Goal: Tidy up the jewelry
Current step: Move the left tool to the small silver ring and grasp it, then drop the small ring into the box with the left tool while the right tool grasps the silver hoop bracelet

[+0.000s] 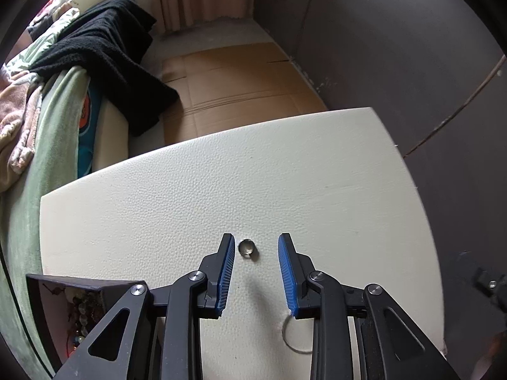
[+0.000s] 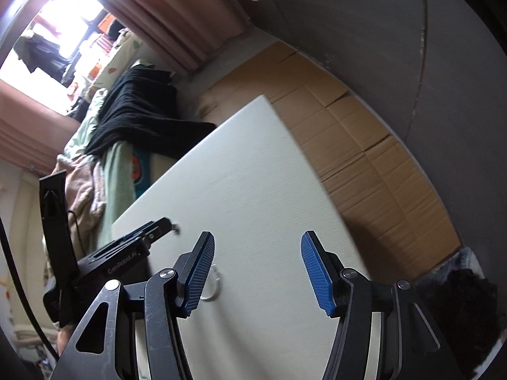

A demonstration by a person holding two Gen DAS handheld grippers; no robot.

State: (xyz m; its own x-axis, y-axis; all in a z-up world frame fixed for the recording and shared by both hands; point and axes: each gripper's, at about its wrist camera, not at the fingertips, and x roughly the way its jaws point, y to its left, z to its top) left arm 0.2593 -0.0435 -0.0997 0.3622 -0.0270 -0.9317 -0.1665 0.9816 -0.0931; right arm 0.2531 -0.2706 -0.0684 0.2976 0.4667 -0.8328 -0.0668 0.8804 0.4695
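Observation:
A small silver ring (image 1: 247, 248) lies on the white textured tabletop (image 1: 221, 190), between the open blue-padded fingers of my left gripper (image 1: 256, 243), nearer the left pad. A thin silver bangle (image 1: 296, 337) lies closer in, partly hidden under the left gripper's right finger; it also shows in the right wrist view (image 2: 214, 285). A dark jewelry box (image 1: 73, 310) with beaded pieces inside sits at the table's left front. My right gripper (image 2: 258, 248) is open and empty above the table. The left gripper (image 2: 149, 231) shows at its left, and the ring (image 2: 177, 228) shows at the tips.
A bed with a black blanket (image 1: 107, 57) and green cover (image 1: 47, 145) stands left of the table. Flattened cardboard (image 1: 240, 88) covers the floor beyond it. A dark grey wall (image 1: 412, 47) runs along the right. A dark furry thing (image 2: 465, 310) lies at the lower right.

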